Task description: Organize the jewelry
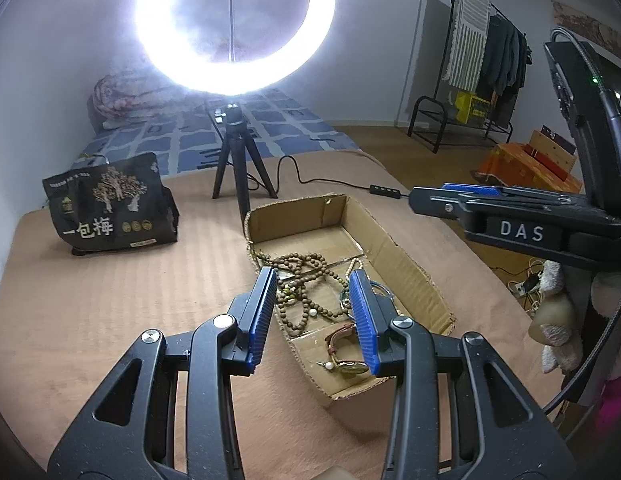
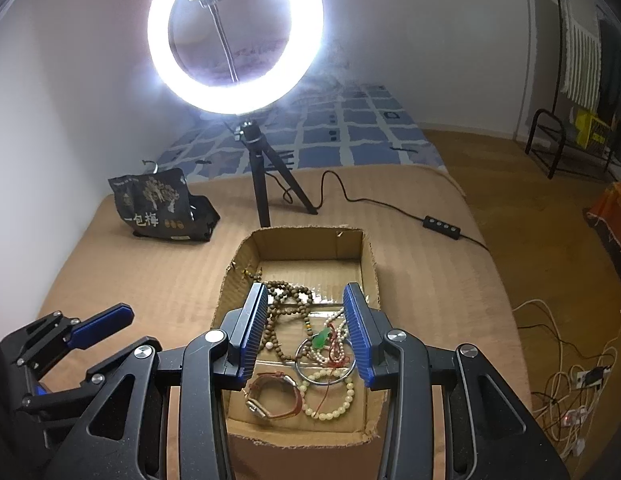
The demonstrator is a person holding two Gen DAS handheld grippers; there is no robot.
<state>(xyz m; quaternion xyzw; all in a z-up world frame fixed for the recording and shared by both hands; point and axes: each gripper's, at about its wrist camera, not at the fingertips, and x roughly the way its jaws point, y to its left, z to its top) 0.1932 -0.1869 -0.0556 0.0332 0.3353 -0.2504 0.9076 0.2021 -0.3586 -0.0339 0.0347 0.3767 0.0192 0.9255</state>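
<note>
A shallow cardboard box (image 1: 402, 264) (image 2: 370, 264) lies on the tan bedspread and holds jewelry. Inside are brown bead strands (image 1: 306, 280) (image 2: 282, 304), a brown-strap watch (image 1: 342, 340) (image 2: 276, 398), a silver bangle (image 2: 326, 360), a green pendant (image 2: 321, 339) and cream bead bracelets (image 2: 330, 404). My left gripper (image 1: 314, 312) is open and empty above the box's near end. My right gripper (image 2: 306, 328) is open and empty above the box; it also shows in the left wrist view (image 1: 470, 196), where its opening cannot be judged.
A ring light on a black tripod (image 1: 234, 152) (image 2: 266, 176) stands behind the box, its cable and switch (image 2: 440, 226) trailing right. A black snack bag (image 1: 110, 204) (image 2: 162, 208) sits at the left. Cables and a power strip (image 2: 582, 380) lie on the floor at the right.
</note>
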